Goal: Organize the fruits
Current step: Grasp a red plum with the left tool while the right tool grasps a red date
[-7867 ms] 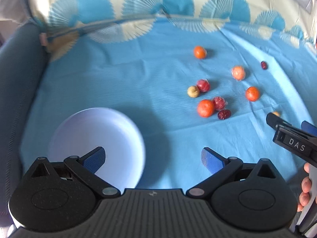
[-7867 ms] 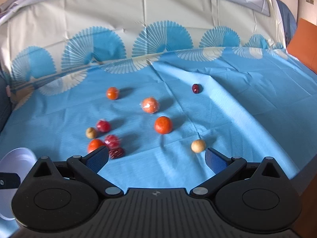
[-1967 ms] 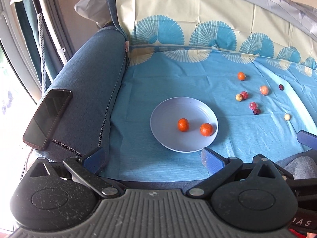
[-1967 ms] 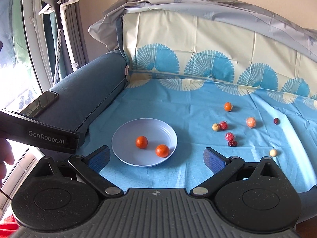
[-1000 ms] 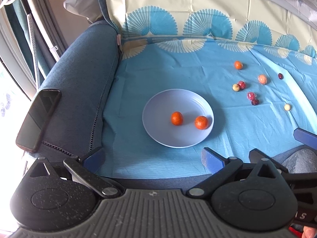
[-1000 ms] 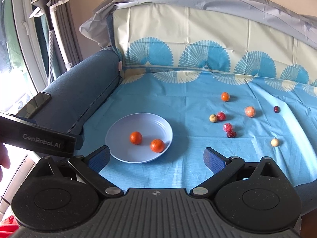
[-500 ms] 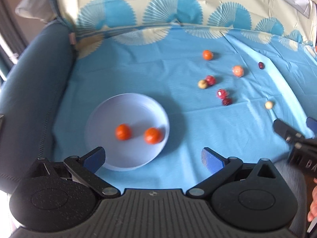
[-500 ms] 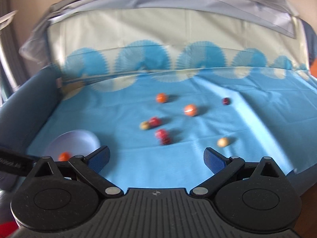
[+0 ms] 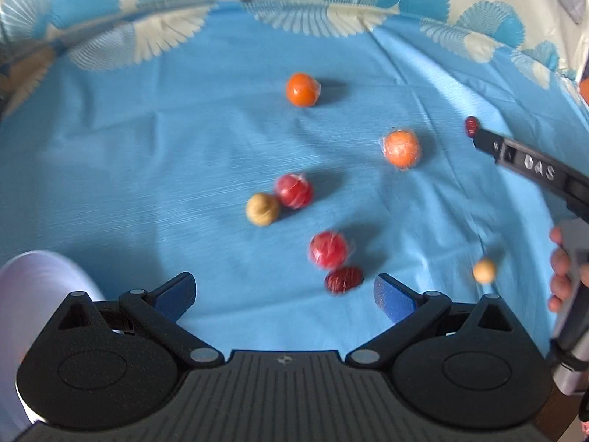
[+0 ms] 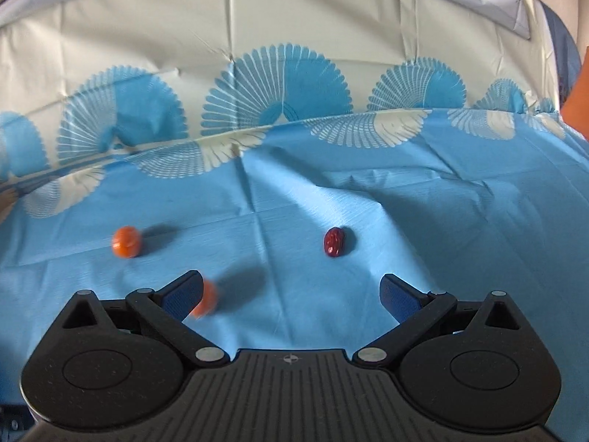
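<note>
The left tongs (image 9: 283,293) stand wide open above the blue cloth (image 9: 147,154) with nothing between their blue pads. Just ahead of them lie a dark red date (image 9: 344,280) touching a red wrapped fruit (image 9: 328,249); farther off, a tan fruit (image 9: 262,209) sits against another red wrapped fruit (image 9: 293,191). An orange (image 9: 302,89) lies near the far edge, a wrapped orange (image 9: 401,149) to its right, and a small tan fruit (image 9: 484,270) near the person's hand (image 9: 559,269). The pale plate (image 9: 33,283) shows only at the lower left (its contents are hidden).

The right tongs (image 10: 291,293) are also wide open and empty. Ahead of them a date (image 10: 334,242) lies alone on the cloth, well apart from an orange fruit (image 10: 126,241) at left; a blurred orange fruit (image 10: 206,298) sits partly behind the left pad.
</note>
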Demonstrator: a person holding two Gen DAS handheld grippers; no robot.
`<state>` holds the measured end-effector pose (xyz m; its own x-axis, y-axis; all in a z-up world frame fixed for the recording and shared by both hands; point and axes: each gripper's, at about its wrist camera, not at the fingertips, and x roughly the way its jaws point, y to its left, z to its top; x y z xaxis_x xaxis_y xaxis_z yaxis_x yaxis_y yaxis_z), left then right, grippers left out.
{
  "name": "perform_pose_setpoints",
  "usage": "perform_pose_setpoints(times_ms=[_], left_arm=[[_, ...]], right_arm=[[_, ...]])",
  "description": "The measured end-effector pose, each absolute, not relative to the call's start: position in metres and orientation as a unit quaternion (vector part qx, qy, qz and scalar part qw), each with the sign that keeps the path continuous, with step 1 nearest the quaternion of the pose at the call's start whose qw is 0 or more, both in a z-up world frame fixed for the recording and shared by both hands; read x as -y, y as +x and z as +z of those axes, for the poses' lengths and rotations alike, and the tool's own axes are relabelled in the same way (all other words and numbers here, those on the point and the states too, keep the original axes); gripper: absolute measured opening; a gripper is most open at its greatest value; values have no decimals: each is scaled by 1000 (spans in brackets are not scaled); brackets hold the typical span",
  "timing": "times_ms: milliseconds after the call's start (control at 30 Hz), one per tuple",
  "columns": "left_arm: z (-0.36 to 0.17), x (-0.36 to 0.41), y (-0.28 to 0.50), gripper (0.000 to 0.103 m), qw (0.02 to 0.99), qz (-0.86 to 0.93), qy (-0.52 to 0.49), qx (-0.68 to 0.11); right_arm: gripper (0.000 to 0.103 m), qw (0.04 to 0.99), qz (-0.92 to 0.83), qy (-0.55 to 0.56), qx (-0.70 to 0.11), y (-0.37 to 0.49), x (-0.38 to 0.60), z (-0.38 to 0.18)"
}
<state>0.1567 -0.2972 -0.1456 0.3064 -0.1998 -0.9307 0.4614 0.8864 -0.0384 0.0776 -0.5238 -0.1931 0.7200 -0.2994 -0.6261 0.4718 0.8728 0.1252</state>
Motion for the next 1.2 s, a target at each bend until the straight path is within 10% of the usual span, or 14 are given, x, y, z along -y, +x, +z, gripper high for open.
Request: perform_pose_setpoints(times_ms=[500, 567, 633, 667, 1200], left_arm=[[-195, 333, 187, 102, 781, -211, 125, -575], [-194, 332, 185, 84, 778, -214, 122, -577], [-188, 333, 180, 55, 783, -212, 140, -568], [-184, 332, 178, 33, 778, -227, 137, -570], [-65, 215, 103, 32, 839, -216, 103, -488]], right_arm=[[71, 904, -242, 136, -325, 145, 571, -257], [60, 904, -248, 129, -324, 142, 571, -256], [21, 903, -252, 121, -326, 138, 571, -251], [21, 902, -249, 128, -329, 136, 572, -249], [21, 957, -168, 107, -212, 0, 456, -117]])
